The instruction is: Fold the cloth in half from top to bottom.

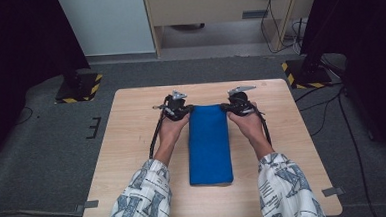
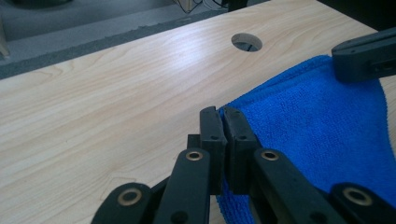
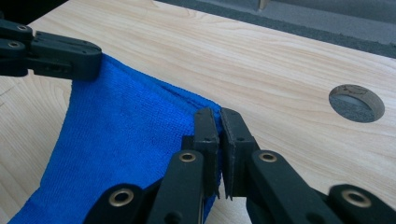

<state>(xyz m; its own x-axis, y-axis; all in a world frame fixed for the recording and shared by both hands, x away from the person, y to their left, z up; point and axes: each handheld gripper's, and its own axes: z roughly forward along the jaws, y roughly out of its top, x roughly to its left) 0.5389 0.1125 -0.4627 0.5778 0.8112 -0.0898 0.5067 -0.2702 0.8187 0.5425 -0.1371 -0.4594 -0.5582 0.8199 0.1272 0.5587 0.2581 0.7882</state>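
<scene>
Blue terry cloth (image 1: 209, 145), folded into a long strip, lies lengthwise on the pale wooden table (image 1: 132, 141) in the high view, each far corner pinched by the left gripper (image 1: 185, 109) and right gripper (image 1: 226, 107). Left gripper view: jaws clamp a lifted corner. Right gripper view: jaws clamp the other corner.

Light wood table (image 1: 133, 156); folded blue towel (image 1: 210, 152) on it.
</scene>
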